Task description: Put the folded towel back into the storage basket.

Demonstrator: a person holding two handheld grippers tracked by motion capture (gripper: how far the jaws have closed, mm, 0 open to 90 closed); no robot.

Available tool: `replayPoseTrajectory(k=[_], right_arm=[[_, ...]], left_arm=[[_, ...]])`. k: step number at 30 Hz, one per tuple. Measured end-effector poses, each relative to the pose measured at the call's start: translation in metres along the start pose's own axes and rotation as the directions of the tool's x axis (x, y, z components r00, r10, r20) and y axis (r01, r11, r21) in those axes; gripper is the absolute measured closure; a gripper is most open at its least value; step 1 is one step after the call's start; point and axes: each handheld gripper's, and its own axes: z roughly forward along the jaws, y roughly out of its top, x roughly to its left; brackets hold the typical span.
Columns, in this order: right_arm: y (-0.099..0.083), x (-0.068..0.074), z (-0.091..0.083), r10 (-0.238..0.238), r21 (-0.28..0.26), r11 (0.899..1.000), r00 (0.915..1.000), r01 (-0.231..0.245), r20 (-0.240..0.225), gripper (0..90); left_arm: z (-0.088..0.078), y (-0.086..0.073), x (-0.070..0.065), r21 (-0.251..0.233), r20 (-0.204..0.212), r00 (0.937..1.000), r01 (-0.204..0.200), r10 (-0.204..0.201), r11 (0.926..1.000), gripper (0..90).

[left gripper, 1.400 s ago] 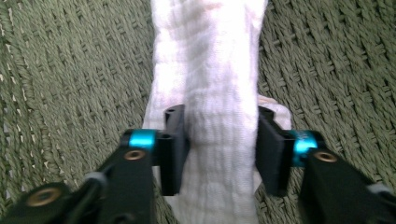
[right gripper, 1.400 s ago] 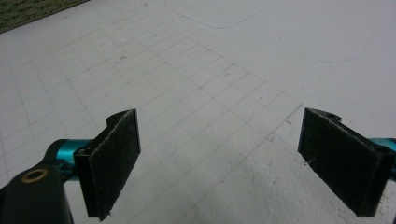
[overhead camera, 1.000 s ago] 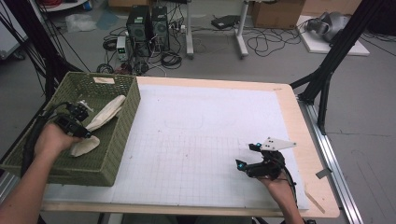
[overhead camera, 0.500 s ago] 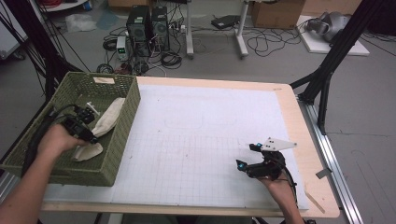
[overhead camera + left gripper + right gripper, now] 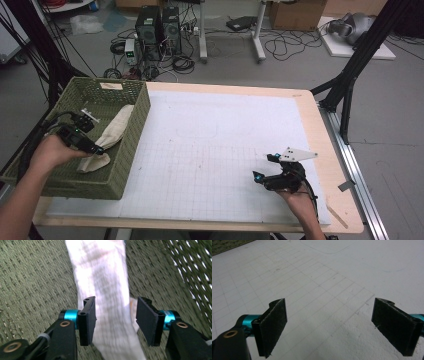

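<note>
Between hand-held gripper (image 5: 116, 321) jaws (apart): cloth (image 5: 105, 290)

Left claw (image 5: 95, 148), held in the left hand (image 5: 50, 152) at the frame's left edge, jaws parted. Right claw (image 5: 264, 170), held in the right hand (image 5: 300, 197) at lower right, jaws spread wide, forearm entering from the bottom.

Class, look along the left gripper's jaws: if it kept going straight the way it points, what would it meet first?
Most likely the white cloth in the green basket; it already lies between the left gripper's open jaws.
</note>
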Motion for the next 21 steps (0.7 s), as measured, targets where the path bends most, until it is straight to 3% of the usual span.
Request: replayPoseTrajectory(k=[5, 6, 10, 11, 13, 16, 19, 21], right_arm=[[0.0, 0.0, 0.002, -0.003, 0.005, 1.0, 1.0, 0.003, 0.002, 12.3], [0.0, 0.0, 0.002, -0.001, 0.008, 1.0, 1.0, 0.001, 0.001, 12.3], [0.0, 0.0, 0.002, -0.004, 0.005, 1.0, 1.0, 0.004, 0.003, 12.3], [0.0, 0.0, 0.001, -0.001, 0.007, 1.0, 1.0, 0.001, 0.006, 12.3], [0.0, 0.0, 0.001, 0.001, 0.005, 1.0, 1.0, -0.001, 0.004, 12.3], [0.0, 0.0, 0.001, 0.001, 0.004, 1.0, 1.0, -0.001, 0.003, 12.4], [0.0, 0.0, 0.0, -0.004, 0.001, 1.0, 1.0, 0.004, 0.005, 12.4], [0.0, -0.001, 0.0, -0.001, -0.004, 1.0, 1.0, 0.001, 0.005, 12.4]], left_arm=[[0.001, -0.008, -0.002, 0.037, 0.01, 0.9999, -0.007, 0.007, 0.9993, 48.3], [0.002, -0.009, -0.001, 0.046, 0.007, 0.9999, -0.011, 0.01, 0.9989, 51.8], [0.008, -0.01, -0.002, 0.04, -0.002, 0.9999, -0.015, 0.015, 0.9991, 81.5], [0.01, -0.009, -0.003, 0.033, -0.01, 0.9999, -0.004, 0.005, 0.9994, 83.4], [0.011, -0.006, -0.004, 0.015, -0.041, 0.9991, 0.015, -0.014, 0.9998, 84.3], [0.014, -0.001, -0.005, -0.016, -0.038, 0.9985, 0.038, -0.039, 0.9991, 84.0], [0.019, 0.002, -0.005, 0.009, -0.015, 0.9985, 0.053, -0.053, 0.9985, 82.3], [0.022, 0.003, -0.004, 0.033, 0.007, 0.9978, 0.066, -0.066, 0.9973, 76.3]])
